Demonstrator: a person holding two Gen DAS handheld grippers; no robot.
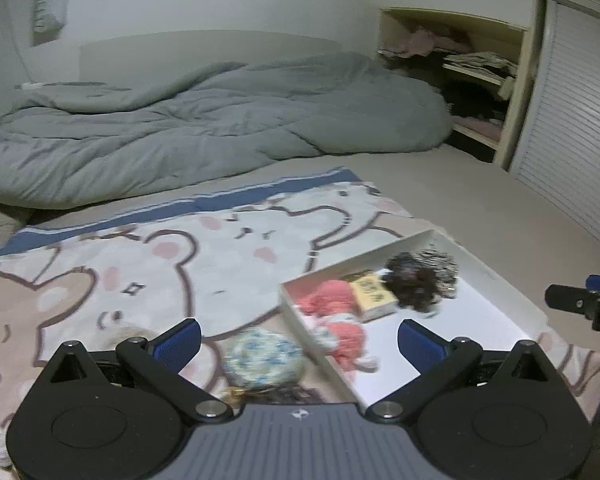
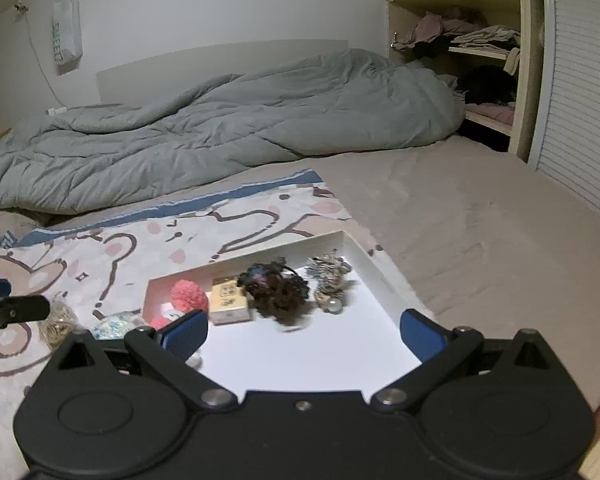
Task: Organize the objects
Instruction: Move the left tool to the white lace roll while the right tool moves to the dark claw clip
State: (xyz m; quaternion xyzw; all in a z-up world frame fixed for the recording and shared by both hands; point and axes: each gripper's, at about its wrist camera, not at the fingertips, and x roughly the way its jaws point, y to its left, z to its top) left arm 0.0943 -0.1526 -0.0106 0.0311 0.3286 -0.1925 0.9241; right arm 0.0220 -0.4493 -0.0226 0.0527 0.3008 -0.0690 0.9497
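With both the left hand-held gripper point(image 1: 299, 343) and right hand-held gripper point(image 2: 302, 333) spread wide and empty, we judge the round blue-flowered fabric scrunchie point(image 1: 264, 359) soft, light, best pinched across its bunched rim.

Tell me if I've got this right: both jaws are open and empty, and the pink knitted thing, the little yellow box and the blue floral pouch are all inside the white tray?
Not quite. The blue floral pouch lies outside the white tray, on the cartoon blanket beside its wall, as the left wrist view shows. The pink knitted thing and little yellow box are inside, and both jaws are open and empty.
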